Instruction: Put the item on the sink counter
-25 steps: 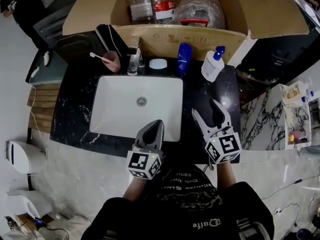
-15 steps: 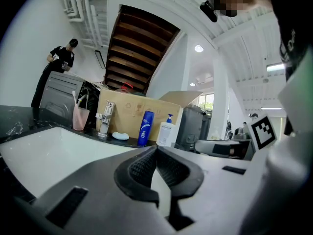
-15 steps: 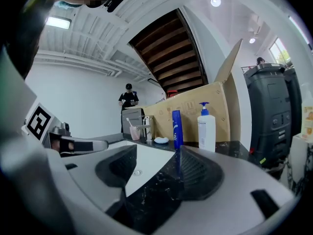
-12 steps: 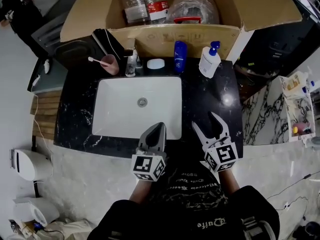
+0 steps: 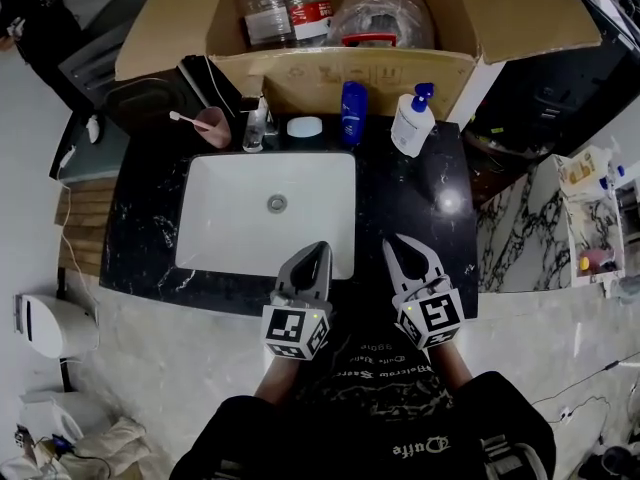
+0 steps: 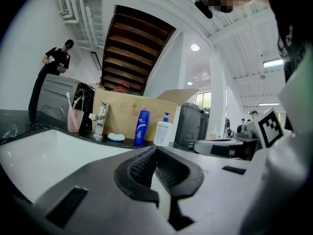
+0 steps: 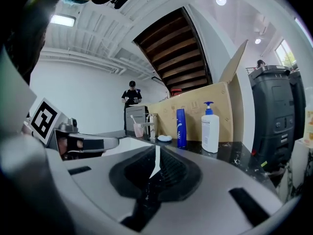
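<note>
The left gripper (image 5: 316, 250) and the right gripper (image 5: 404, 244) are held side by side above the worktop's (image 5: 400, 183) near edge. The left jaws are clenched empty and the right jaws are closing on nothing.

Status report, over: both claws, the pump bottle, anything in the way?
Left claw shut, empty. Right claw closing, nothing between. Pump bottle upright on sink counter, back right. Nothing seen in the way.

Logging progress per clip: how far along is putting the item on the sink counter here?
Looks done: pink cup, soap, blue bottle and pump bottle sit at the back of the counter. In hand: nothing; left gripper shut and empty, right gripper with jaws closing on nothing, both at the front edge. Left: possibly nothing; whether the bottles in the cardboard box belong to the job is unclear.
</note>
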{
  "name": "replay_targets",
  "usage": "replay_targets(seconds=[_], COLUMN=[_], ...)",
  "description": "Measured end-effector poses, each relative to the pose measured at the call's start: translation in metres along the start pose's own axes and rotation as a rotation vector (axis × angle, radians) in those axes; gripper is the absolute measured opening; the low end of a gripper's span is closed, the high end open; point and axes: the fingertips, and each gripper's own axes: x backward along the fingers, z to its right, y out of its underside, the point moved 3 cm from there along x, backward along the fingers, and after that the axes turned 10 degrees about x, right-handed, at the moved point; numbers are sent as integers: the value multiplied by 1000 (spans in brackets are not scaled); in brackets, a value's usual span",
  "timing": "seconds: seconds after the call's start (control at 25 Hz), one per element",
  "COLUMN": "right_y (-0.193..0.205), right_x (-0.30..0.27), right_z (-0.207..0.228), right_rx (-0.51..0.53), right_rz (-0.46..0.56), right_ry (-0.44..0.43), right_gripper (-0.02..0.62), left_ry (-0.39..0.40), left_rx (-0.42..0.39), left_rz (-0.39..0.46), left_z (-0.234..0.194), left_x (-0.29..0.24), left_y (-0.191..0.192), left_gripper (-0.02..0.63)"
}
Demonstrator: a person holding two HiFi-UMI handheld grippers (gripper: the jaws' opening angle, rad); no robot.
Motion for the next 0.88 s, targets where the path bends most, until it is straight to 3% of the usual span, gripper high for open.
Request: replay_targets(seconds=[0.24,0.88], right_y=[0,4], right_x=[-6,-18], right_z=[-6,-2], right_rx=[80,104], right_rz=[-35,-60], right_ry=[-22,-24], right_gripper=[-2,-2], left_ry=[0,-2], left_rx=[14,32], left_rz=[-9,-17], left_z=[2,-5], left_x=[-1,-5], left_y=[5,5], left_gripper=[6,6])
